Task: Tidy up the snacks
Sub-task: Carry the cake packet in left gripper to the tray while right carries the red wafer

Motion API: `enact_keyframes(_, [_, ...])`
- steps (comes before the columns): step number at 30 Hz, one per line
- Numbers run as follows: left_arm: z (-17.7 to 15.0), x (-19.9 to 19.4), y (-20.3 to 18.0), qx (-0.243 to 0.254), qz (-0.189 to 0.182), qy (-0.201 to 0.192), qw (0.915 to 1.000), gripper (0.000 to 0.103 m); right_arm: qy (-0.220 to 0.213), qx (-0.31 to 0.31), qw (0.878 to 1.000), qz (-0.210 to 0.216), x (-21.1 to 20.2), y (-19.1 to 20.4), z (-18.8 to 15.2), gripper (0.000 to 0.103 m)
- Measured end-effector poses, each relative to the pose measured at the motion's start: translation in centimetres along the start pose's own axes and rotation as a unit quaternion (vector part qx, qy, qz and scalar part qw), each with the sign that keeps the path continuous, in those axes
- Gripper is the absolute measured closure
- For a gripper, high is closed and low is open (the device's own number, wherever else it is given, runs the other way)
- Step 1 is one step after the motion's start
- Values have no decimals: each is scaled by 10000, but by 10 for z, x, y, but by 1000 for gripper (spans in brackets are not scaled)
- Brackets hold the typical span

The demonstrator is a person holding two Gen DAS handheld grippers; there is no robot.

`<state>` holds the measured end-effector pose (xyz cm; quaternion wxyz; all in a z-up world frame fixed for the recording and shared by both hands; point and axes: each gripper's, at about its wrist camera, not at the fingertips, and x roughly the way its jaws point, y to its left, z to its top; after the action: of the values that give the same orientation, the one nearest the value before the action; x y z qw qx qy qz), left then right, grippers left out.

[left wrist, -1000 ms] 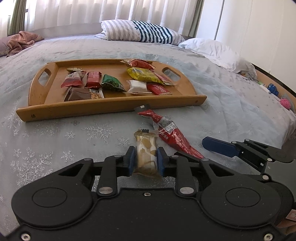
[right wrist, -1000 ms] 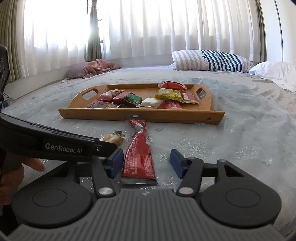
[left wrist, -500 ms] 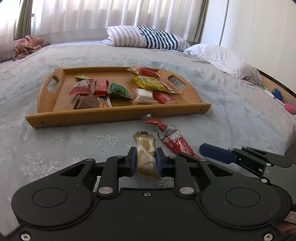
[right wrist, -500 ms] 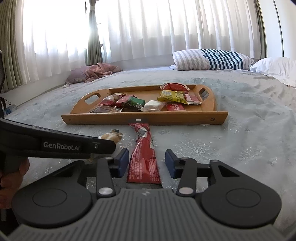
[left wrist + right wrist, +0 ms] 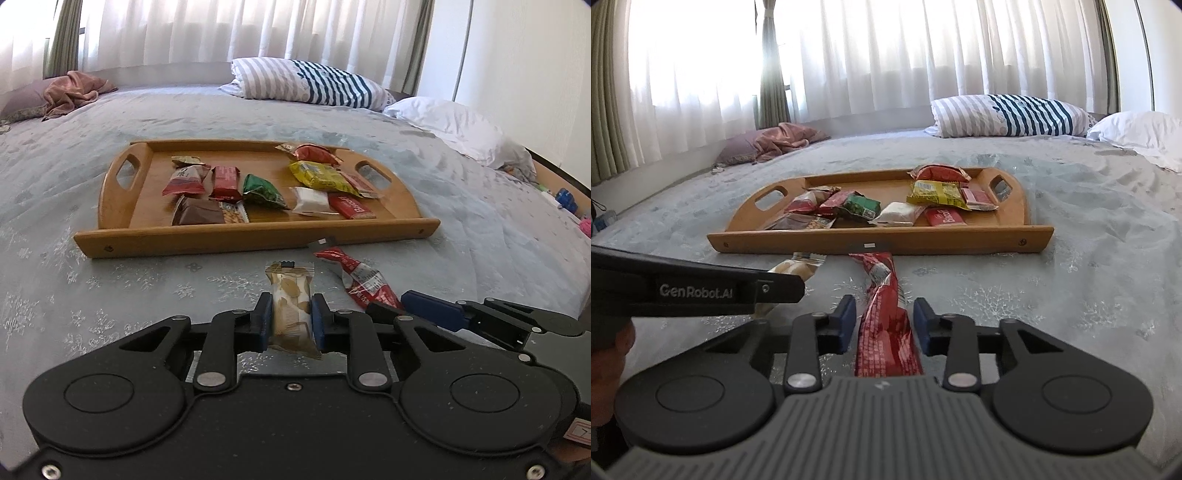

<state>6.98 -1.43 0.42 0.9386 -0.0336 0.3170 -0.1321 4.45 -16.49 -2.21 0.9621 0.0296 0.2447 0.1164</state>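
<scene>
The left gripper (image 5: 291, 319) is clenched on the beige snack packet (image 5: 290, 301), held upright between its pads in front of the wooden tray (image 5: 258, 236), while the right gripper (image 5: 884, 325) straddles the long red packet (image 5: 886, 332) on the bedspread (image 5: 1071, 280), jaws parted on either side of the wrapper.

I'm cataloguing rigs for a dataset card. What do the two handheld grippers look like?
Left gripper: glossy black body, two round discs, silver pivot screws, blue pads on the jaws, white "GenRobot.AI" lettering on its side. Right gripper: same black linkage and blue pads, but a ribbed grey housing. No cables or sleeves visible.
</scene>
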Motion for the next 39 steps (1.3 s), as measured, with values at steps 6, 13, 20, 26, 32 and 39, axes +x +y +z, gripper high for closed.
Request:
enact_keyframes(6, [-1, 0, 2, -15, 19, -11, 10000, 82, 147, -298, 9993, -159, 12, 9, 2, 68])
enact_keyframes(13, [3, -1, 7, -93, 88, -73, 9999, 82, 176, -391, 9990, -148, 16, 14, 9, 71])
enact_keyframes(20, [17, -6, 14, -132, 186, -291, 9993, 82, 0, -433, 9990, -150, 6, 16, 17, 73])
enact_keyframes(26, [27, -6, 22, -234, 277, -387, 9986, 82, -38, -378, 9992, -147, 5, 15, 23, 75])
enact_keyframes(32, [29, -7, 26, -272, 353, -444, 9980, 82, -167, -431, 9988, -178, -2, 16, 25, 75])
enact_keyframes(39, [30, -9, 29, -301, 400, -481, 9976, 82, -317, -327, 9988, -168, -8, 15, 33, 75])
